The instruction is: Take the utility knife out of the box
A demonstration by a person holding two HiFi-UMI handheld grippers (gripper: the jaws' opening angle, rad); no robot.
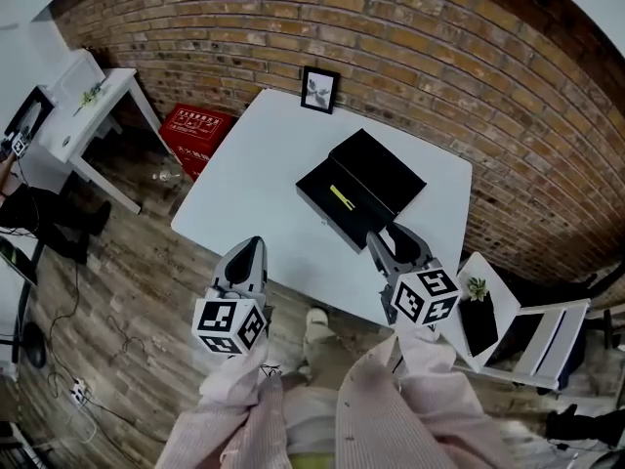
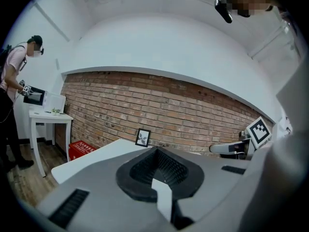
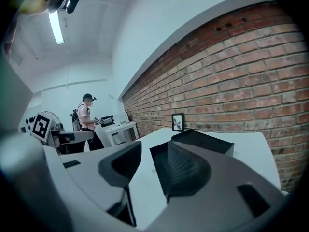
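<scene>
- Slim yellow utility knife [image 1: 341,197] is lying inside the shallow black open box [image 1: 314,186], which is sitting on the right half of the white rectangular table [image 1: 244,193], toward its near edge.
- Right gripper [image 1: 389,234] is hovering at the box's near end with its jaws parted and nothing between them.
- Left gripper [image 1: 249,246] is hanging off the table's near edge, well apart from the box, its jaws pressed together and empty.
- The knife's long axis is running along the box, aiming roughly at the right gripper; the nearer right gripper is likely reaching forward and slightly left.
</scene>
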